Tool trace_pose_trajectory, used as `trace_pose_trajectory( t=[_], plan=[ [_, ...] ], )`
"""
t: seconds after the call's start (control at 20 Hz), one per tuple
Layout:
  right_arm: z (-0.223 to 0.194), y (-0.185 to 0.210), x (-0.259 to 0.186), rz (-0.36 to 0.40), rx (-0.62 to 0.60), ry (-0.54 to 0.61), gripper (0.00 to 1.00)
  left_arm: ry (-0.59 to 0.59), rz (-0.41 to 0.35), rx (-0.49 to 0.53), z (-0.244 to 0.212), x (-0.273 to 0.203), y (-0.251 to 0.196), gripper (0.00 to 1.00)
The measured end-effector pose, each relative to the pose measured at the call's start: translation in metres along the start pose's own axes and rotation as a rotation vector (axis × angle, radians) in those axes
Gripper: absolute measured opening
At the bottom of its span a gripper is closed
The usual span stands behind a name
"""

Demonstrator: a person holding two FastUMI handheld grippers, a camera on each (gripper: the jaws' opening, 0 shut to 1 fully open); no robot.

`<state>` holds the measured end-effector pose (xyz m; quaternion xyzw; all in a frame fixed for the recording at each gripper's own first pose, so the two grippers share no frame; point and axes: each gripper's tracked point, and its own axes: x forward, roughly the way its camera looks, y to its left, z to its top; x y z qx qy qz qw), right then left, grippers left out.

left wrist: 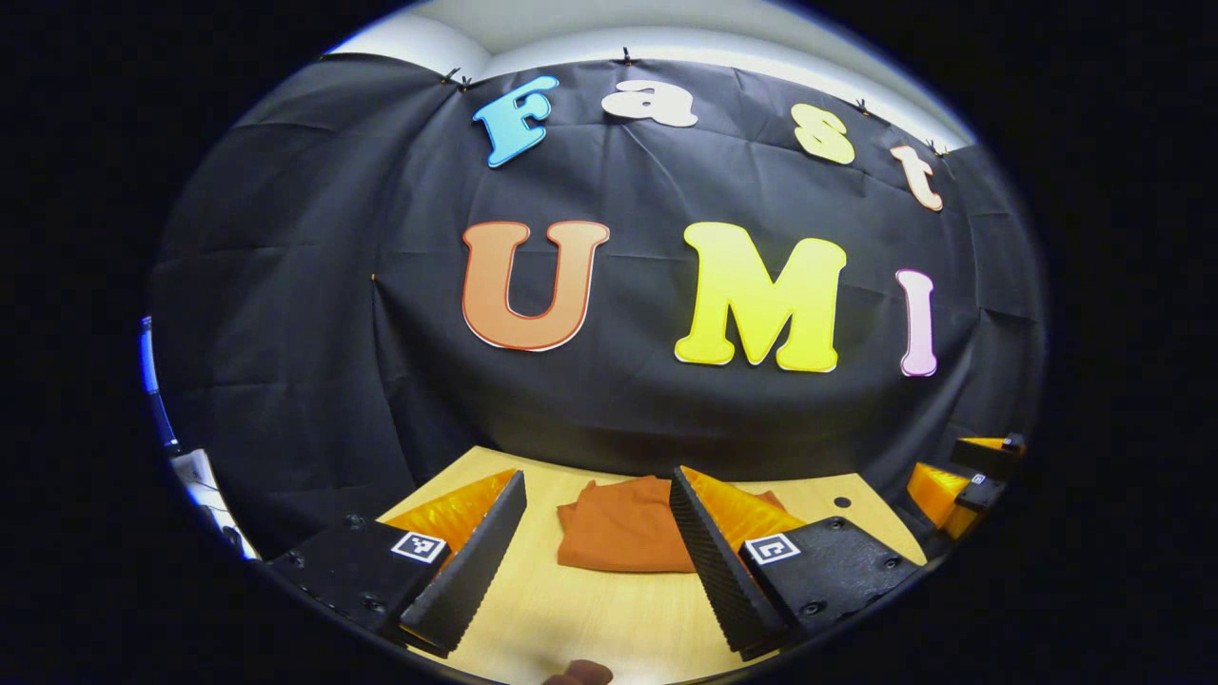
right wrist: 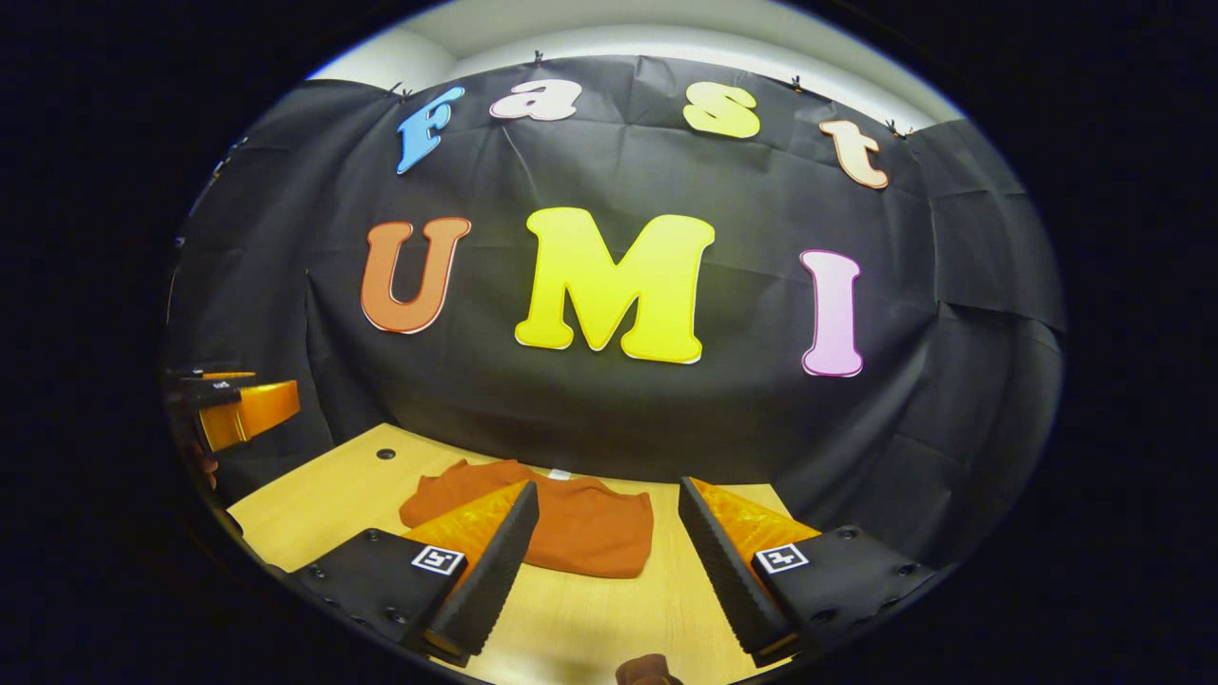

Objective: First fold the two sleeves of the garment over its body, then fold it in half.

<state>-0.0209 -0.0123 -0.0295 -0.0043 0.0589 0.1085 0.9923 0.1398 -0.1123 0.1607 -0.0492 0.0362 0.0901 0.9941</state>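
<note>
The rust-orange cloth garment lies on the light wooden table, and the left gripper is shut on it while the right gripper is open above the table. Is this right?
Not quite. The left gripper is open and holds nothing, as the left gripper view shows: the rust-orange cloth garment lies farther back on the light wooden table. The right gripper is open.

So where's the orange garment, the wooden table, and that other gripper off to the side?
garment point(right wrist: 580, 523), right gripper view, middle of the cloth.
table point(left wrist: 609, 609), left gripper view, bare wood.
left gripper point(right wrist: 233, 404), right gripper view, its body.
</note>
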Motion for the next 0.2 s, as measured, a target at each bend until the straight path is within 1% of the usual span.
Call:
trace_pose_trajectory(
  t=[0.1, 0.2],
  plan=[
    [0.005, 0.005, -0.003, 0.001, -0.029, -0.020, 0.95, 0.000, -0.010, -0.004, -0.003, -0.008, -0.001, 0.98],
    [0.005, 0.017, -0.009, 0.022, -0.035, -0.020, 0.94, -0.002, -0.020, 0.009, -0.003, -0.011, -0.003, 0.98]
  ],
)
